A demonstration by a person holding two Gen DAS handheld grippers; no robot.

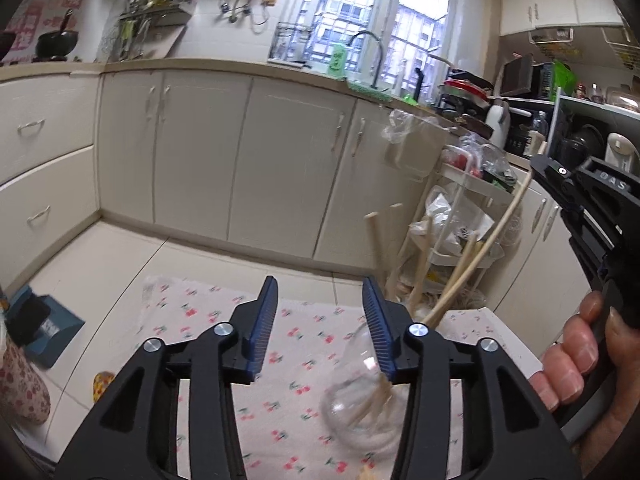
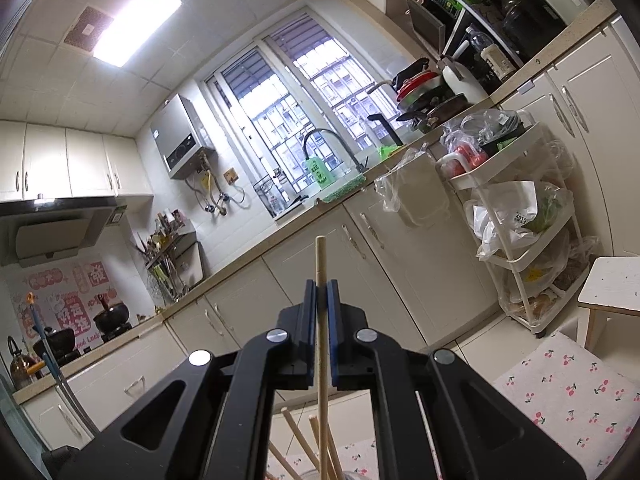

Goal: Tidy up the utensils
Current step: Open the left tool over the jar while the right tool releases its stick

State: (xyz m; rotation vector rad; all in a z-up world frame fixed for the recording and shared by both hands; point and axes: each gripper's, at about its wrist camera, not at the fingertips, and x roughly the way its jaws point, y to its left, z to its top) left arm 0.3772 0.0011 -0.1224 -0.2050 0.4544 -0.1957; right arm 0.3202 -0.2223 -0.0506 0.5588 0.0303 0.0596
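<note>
A clear glass jar (image 1: 362, 396) stands on the cherry-print cloth (image 1: 208, 312), with several wooden chopsticks (image 1: 420, 276) leaning out of it to the upper right. My left gripper (image 1: 320, 316) is open; its right finger is close beside the jar's rim. My right gripper (image 2: 320, 300) is shut on one wooden chopstick (image 2: 321, 264), held upright above the other chopsticks (image 2: 298, 436) in the jar below. The right gripper's body (image 1: 588, 200) and the hand holding it show at the right of the left wrist view.
Cream floor cabinets (image 1: 240, 152) run behind the table. A white trolley (image 2: 516, 216) with plastic bags stands at the right, next to a white stool (image 2: 608, 288). A sink with a tap (image 1: 366, 40) sits under the window. A blue box (image 1: 44, 328) lies on the floor at left.
</note>
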